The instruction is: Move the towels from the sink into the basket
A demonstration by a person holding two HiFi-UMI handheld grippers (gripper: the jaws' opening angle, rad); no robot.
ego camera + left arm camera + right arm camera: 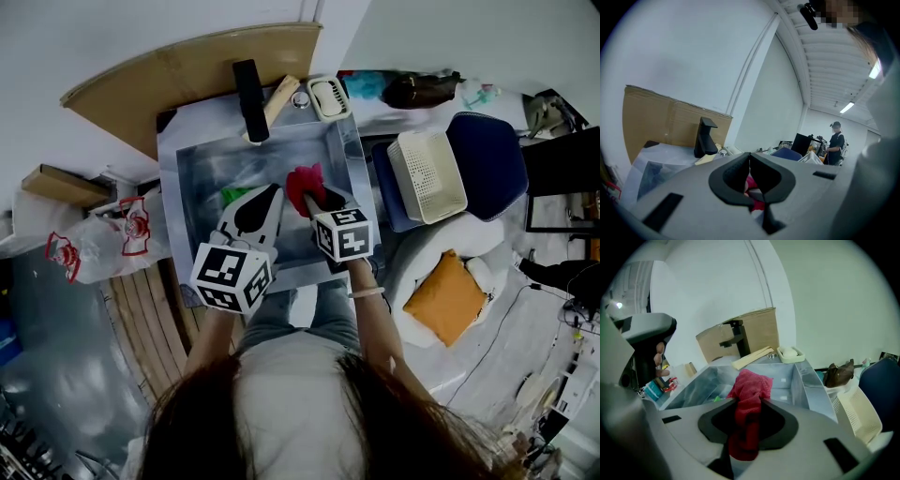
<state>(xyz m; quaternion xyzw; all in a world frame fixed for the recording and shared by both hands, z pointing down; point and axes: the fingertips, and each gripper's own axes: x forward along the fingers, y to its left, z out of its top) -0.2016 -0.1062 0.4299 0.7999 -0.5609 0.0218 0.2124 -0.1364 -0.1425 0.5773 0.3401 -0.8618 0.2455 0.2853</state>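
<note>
My right gripper (pixel 314 202) is shut on a red towel (pixel 302 183) and holds it above the grey metal sink (pixel 202 169). In the right gripper view the red towel (pixel 751 386) hangs bunched between the jaws of the right gripper (pixel 749 425). A green towel (pixel 234 195) lies on the sink floor, and shows as a small green patch (pixel 716 399) in that view too. My left gripper (pixel 274 193) hovers over the sink just left of the red towel, its jaws shut (pixel 750 156) with nothing in them. The white basket (pixel 427 175) sits to the sink's right.
A black faucet (pixel 250 98), a wooden piece (pixel 279 98) and a white soap dish (pixel 328 97) line the sink's back edge, with cardboard (pixel 187 70) behind. The basket rests on a blue chair (pixel 487 164). A plastic bag (pixel 112 234) lies left; an orange cushion (pixel 448 295) right.
</note>
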